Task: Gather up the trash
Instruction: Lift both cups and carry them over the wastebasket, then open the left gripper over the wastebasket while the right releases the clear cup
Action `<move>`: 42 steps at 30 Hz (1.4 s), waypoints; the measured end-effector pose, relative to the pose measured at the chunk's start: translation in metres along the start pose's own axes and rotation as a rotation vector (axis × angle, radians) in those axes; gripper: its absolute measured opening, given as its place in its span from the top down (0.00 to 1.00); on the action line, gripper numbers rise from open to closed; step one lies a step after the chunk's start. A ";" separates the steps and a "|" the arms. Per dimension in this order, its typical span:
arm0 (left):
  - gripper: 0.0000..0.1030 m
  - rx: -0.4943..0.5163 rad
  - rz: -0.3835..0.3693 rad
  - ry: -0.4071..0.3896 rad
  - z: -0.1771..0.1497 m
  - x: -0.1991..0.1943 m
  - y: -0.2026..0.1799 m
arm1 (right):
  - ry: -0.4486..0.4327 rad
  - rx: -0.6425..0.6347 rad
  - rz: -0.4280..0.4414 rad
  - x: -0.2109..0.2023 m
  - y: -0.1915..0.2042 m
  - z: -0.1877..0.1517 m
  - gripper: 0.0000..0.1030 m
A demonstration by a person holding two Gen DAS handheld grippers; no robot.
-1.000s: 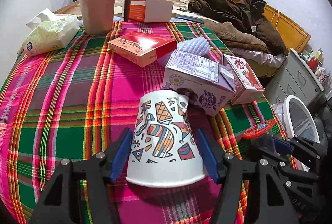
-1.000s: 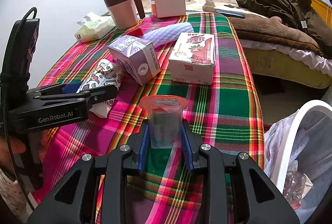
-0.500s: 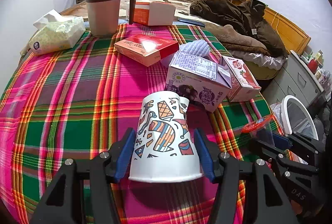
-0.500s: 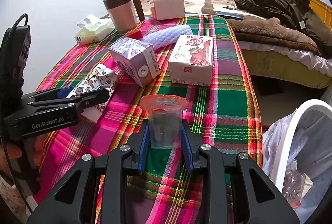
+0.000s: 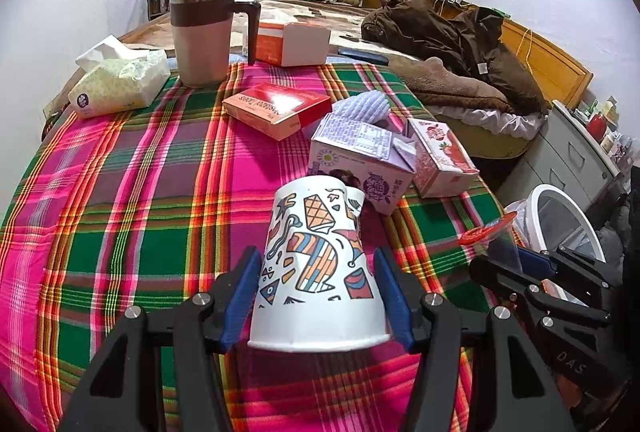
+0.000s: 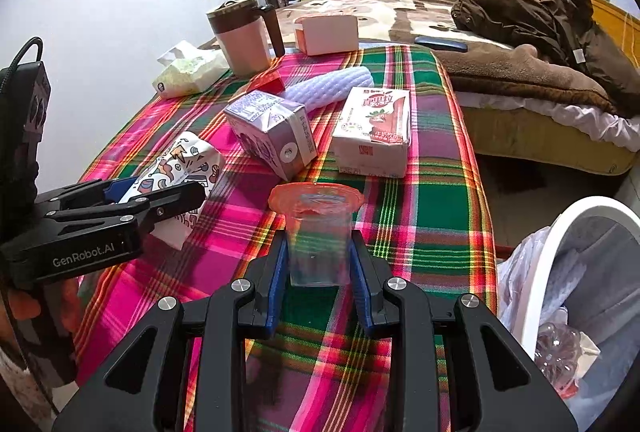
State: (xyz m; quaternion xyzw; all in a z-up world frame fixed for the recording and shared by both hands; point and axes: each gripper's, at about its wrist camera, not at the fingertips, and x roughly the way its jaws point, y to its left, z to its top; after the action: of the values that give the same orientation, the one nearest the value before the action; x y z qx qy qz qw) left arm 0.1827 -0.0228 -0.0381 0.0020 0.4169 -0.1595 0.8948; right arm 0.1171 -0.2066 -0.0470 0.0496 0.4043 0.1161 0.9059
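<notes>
My left gripper (image 5: 316, 296) clamps a patterned paper cup (image 5: 316, 260), its blue pads pressed on both sides, the wide rim toward me and the dented bottom pointing away, clear of the plaid tablecloth (image 5: 132, 200). The log-free view agrees: those jaws have just been closing onto the cup between them. My right gripper (image 6: 318, 264) grips a clear plastic cup (image 6: 318, 244) with an orange foil lid, upright between the pads, above the near right part of the cloth. Farther out on the cloth lie a purple drink carton (image 6: 272, 132) and, just right of it, a red-and-white carton (image 6: 374, 130). Beyond them sit a red flat box (image 5: 276, 108), a tissue pack (image 5: 120, 82) and a brown-lidded jug (image 5: 202, 36). The white trash bin (image 6: 560, 272), lined with a bag, stands at the table's near right edge.
</notes>
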 end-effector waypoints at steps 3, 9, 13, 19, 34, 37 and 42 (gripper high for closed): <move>0.42 0.004 0.001 -0.009 0.000 -0.006 -0.003 | -0.009 0.003 -0.003 -0.005 -0.002 0.000 0.70; 0.42 0.024 -0.003 -0.031 -0.003 -0.021 -0.014 | -0.037 0.012 -0.011 -0.019 -0.005 0.000 0.70; 0.42 0.046 -0.019 -0.053 -0.003 -0.032 -0.028 | -0.057 0.013 -0.024 -0.030 -0.010 0.000 0.70; 0.42 0.093 -0.033 -0.093 -0.004 -0.046 -0.055 | -0.087 0.031 -0.052 -0.050 -0.024 -0.003 0.70; 0.42 0.203 -0.169 -0.121 -0.007 -0.056 -0.145 | -0.144 0.100 -0.181 -0.095 -0.076 -0.014 0.70; 0.42 0.221 -0.198 -0.114 -0.007 -0.053 -0.163 | -0.149 0.112 -0.210 -0.102 -0.087 -0.017 0.70; 0.42 0.261 -0.245 -0.096 -0.010 -0.044 -0.191 | -0.148 0.141 -0.253 -0.112 -0.110 -0.025 0.70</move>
State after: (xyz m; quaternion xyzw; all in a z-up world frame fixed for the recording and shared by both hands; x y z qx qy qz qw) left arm 0.0937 -0.1904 0.0128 0.0597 0.3465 -0.3198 0.8798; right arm 0.0450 -0.3411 -0.0031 0.0700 0.3468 -0.0315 0.9348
